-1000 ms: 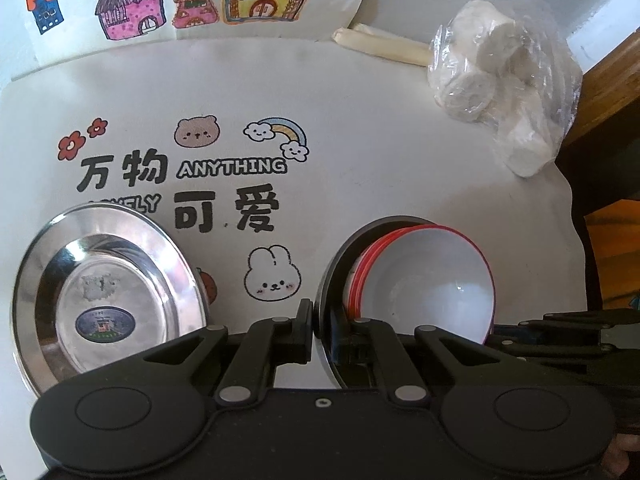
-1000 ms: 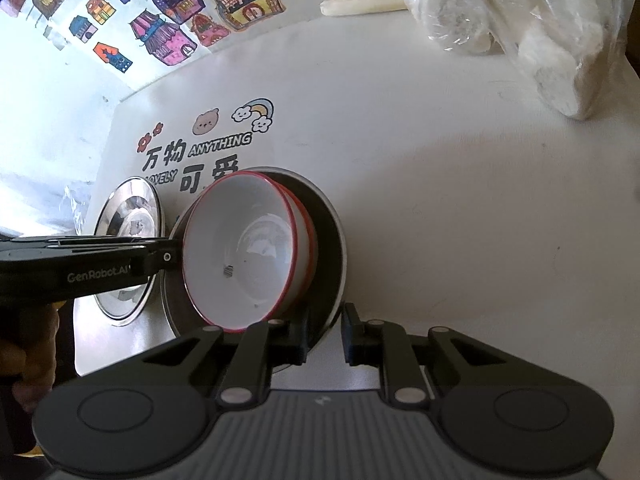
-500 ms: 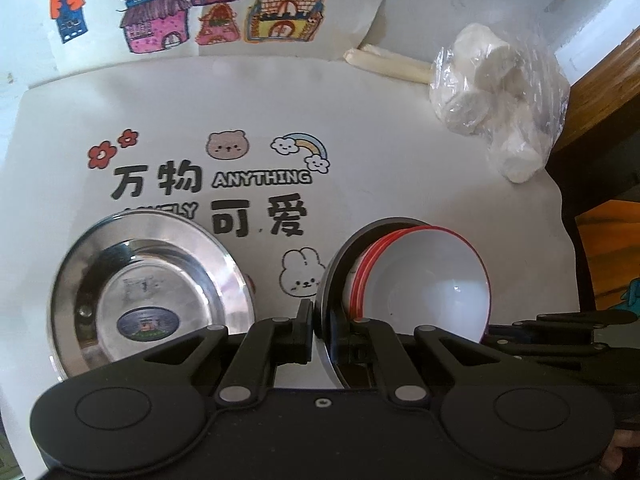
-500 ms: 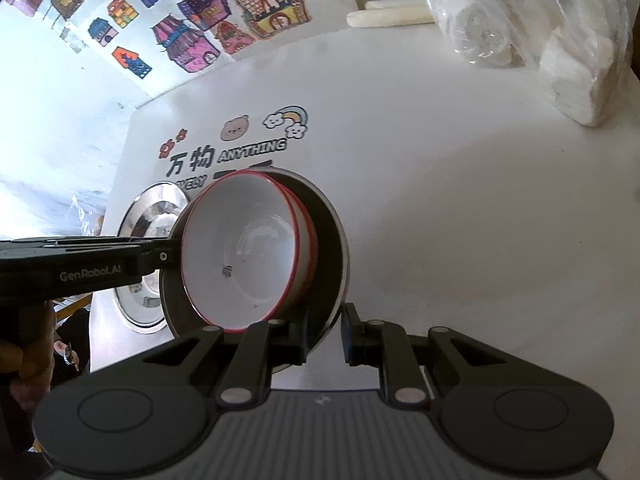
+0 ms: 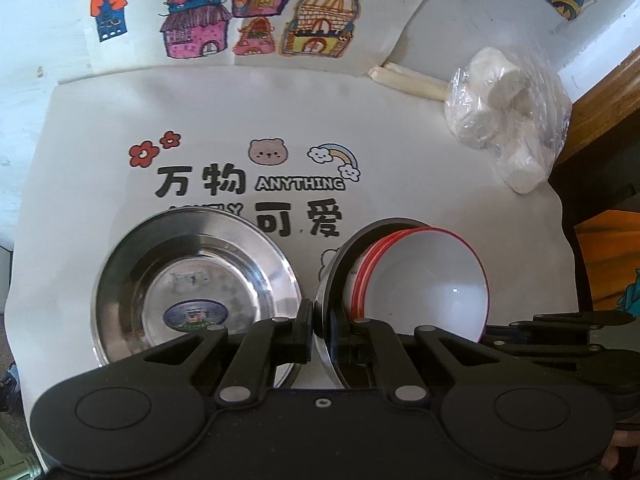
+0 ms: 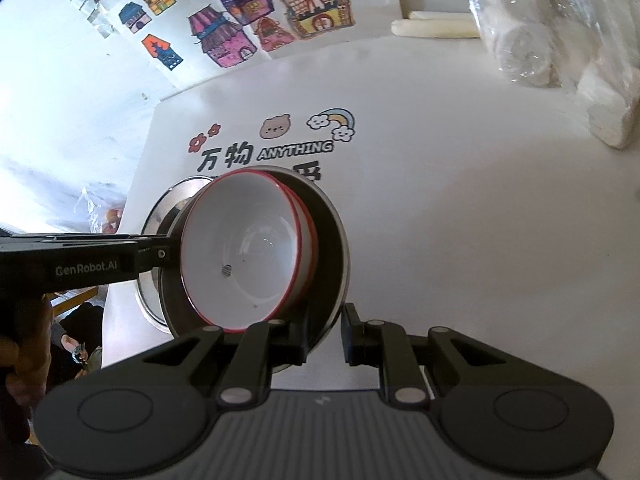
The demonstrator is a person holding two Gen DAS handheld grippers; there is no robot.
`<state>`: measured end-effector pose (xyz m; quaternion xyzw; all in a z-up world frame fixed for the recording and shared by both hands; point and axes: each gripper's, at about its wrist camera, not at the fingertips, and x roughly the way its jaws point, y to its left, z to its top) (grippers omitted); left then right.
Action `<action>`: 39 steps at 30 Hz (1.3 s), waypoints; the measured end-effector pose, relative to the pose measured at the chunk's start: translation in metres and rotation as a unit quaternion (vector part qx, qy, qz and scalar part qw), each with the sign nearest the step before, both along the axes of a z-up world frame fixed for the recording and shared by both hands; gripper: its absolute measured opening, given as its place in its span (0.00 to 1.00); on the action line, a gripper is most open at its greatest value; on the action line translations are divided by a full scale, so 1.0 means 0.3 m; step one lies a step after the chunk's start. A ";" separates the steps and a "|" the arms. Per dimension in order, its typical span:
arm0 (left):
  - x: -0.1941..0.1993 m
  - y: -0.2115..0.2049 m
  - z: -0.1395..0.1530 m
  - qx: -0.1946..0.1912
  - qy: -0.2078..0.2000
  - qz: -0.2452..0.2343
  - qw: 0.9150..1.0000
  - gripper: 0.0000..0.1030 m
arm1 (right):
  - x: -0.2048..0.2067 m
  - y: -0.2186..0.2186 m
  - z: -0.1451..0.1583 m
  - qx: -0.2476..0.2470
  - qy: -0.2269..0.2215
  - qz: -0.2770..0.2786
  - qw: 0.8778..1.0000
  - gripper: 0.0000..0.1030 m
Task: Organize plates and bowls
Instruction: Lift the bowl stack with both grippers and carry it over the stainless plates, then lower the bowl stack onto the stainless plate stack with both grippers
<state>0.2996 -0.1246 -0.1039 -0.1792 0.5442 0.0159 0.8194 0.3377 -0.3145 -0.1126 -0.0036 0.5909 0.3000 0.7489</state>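
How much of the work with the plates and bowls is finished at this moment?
Done: the red-rimmed white bowls are nested and sit in one steel plate. In hand: the left tool and the right tool both grip that plate's rim, holding the loaded stack above the mat. Left: the second steel plate lies alone on the mat; the stack probably goes onto it next.

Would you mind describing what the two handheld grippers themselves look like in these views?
Both are matte black plastic. The left gripper has two rounded lobes, angular linkage arms, silver pivot pins and blocky black fingertips. The right gripper matches it, though its body shows a ribbed grey centre panel. White "GenRobot.AI" lettering runs along the left gripper's side in the right wrist view. No cables or sleeves show.
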 end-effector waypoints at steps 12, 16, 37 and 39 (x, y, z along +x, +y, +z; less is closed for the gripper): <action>-0.045 0.074 0.016 0.000 -0.009 0.006 1.000 0.06 | -0.033 0.076 0.018 0.000 -0.009 0.009 1.000 0.18; -0.061 0.102 0.020 0.002 -0.010 0.010 1.000 0.06 | -0.046 0.104 0.020 0.001 -0.010 0.012 1.000 0.18; -0.141 0.243 0.009 0.009 -0.006 0.026 1.000 0.06 | -0.102 0.267 -0.003 0.004 -0.009 0.026 1.000 0.18; -0.144 0.253 0.005 0.009 -0.005 0.026 1.000 0.06 | -0.108 0.278 -0.008 0.004 -0.008 0.027 1.000 0.18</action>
